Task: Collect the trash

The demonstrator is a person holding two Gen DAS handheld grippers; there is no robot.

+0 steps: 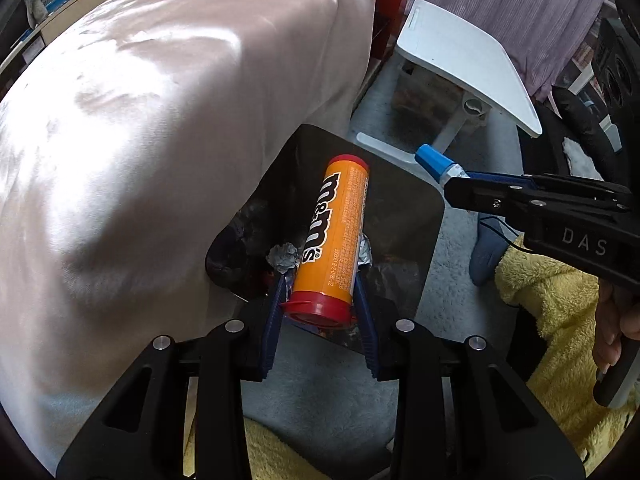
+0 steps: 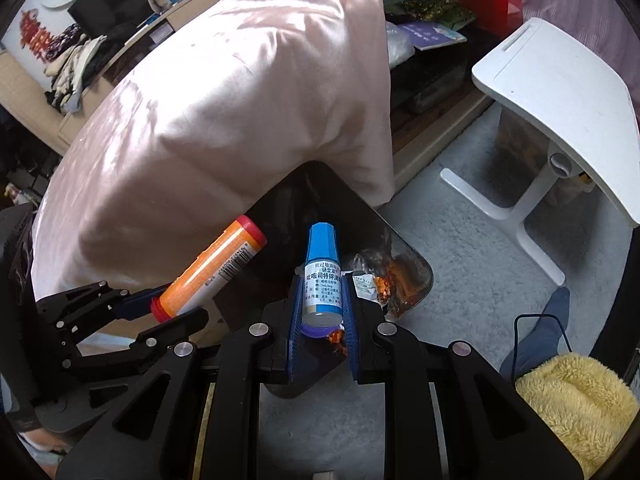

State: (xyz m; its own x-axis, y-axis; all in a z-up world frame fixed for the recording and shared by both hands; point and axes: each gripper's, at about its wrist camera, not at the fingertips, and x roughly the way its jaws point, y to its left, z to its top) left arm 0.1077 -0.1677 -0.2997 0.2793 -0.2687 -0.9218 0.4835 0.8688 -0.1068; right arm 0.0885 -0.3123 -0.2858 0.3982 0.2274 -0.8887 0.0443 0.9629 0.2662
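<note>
My left gripper [image 1: 322, 280] is shut on an orange M&M's tube [image 1: 340, 236] with red caps, held over the open black trash bin [image 1: 416, 216]. The tube also shows in the right wrist view [image 2: 212, 268], at the left. My right gripper [image 2: 322, 280] is shut on a small bottle [image 2: 322, 276] with a blue cap and white label, held above the same bin [image 2: 420, 280]. In the left wrist view the bottle [image 1: 436, 162] and right gripper [image 1: 460, 180] come in from the right. Crumpled foil [image 1: 284, 258] and wrappers [image 2: 372, 284] lie inside the bin.
A large pink cushion [image 1: 160, 120] presses against the bin's left side. A white side table [image 2: 560, 104] stands on the grey carpet [image 2: 460, 248] to the right. A yellow fleece leg [image 2: 576, 396] and grey sock [image 2: 548, 328] are at lower right. A dark shelf unit [image 2: 432, 72] stands behind.
</note>
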